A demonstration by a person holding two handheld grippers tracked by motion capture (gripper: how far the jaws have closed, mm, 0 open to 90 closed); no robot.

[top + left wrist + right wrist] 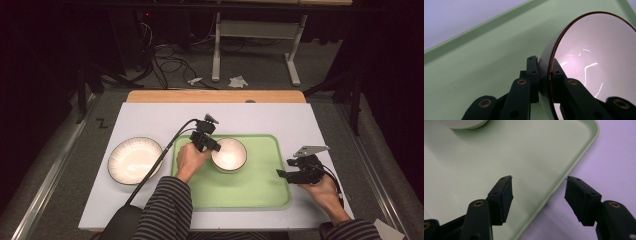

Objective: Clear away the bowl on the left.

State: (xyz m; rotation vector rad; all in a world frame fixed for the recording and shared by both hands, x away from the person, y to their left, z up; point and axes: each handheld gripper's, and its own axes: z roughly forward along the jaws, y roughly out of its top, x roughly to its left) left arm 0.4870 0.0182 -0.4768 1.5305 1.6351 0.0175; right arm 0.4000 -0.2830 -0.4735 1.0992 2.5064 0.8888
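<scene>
A white bowl [230, 154] with a dark rim sits on the green tray [260, 185]. My left gripper [212, 146] is shut on the bowl's left rim. In the left gripper view one jaw is outside the bowl [596, 55] and the other inside, pinching the wall, with the tray [486, 55] behind. My right gripper [285, 173] hovers open over the tray's right edge. The right gripper view has its open jaws straddling the tray rim [571, 170], and the base of the bowl [464, 123] is at the top left.
A larger white plate [135, 160] with a ribbed rim lies on the white table top [150, 117] left of the tray. A wooden strip [215, 96] runs along the table's far edge. Cables and a metal stand [255, 45] are on the floor beyond.
</scene>
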